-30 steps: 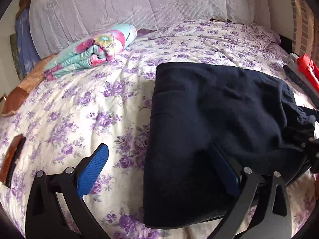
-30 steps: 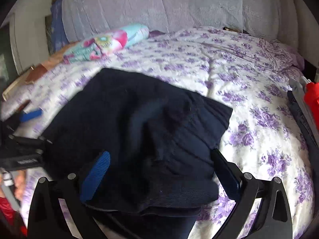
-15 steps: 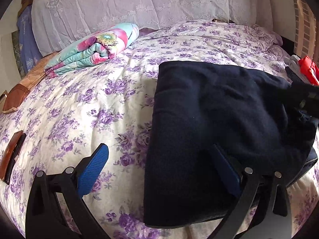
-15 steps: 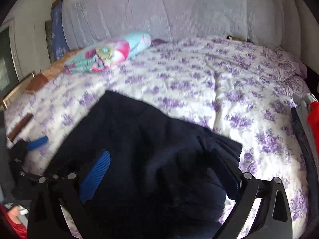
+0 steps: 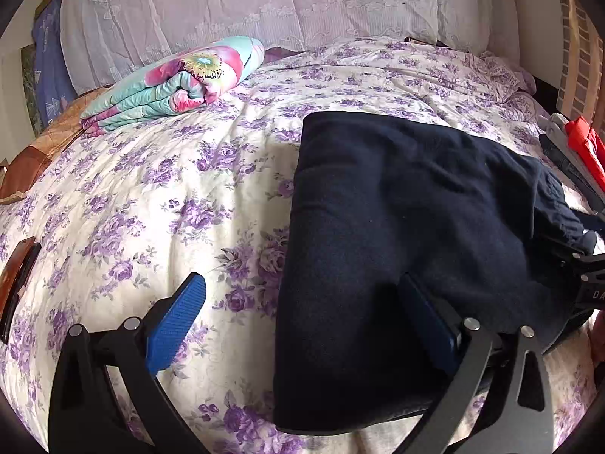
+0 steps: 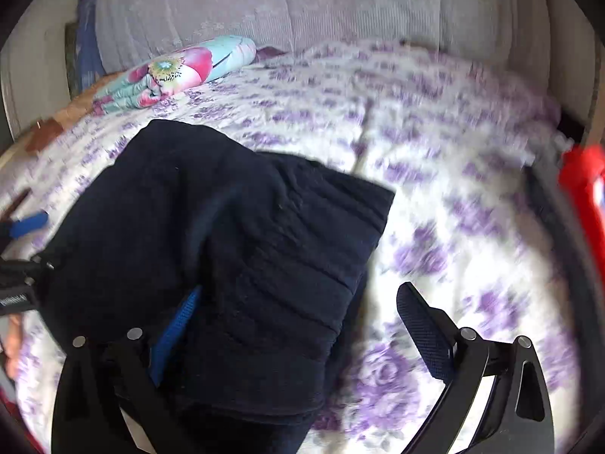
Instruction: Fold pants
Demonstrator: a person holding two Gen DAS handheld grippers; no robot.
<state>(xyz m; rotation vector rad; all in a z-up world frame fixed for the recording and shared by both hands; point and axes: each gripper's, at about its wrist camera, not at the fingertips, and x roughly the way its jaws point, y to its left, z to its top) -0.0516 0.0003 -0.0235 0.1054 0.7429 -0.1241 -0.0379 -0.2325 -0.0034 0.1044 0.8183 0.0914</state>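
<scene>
The dark navy pants lie folded into a thick pad on the purple-flowered bedspread. My left gripper is open at their near left edge, its right pad over the cloth and its left pad above bare bedspread. In the right wrist view the pants fill the lower left, ribbed waistband on top. My right gripper is open too: its left pad sits against a fold of the waistband, partly hidden, and its right pad hangs over the bedspread. This view is blurred on the right.
A rolled floral blanket lies at the back left, before a lace-covered headboard. Red and grey clothes are stacked at the bed's right edge. A brown flat object rests at the left edge.
My right gripper has swung to the right, so the pants now sit left in its view and its right pad is off the cloth. The left gripper has barely moved.
</scene>
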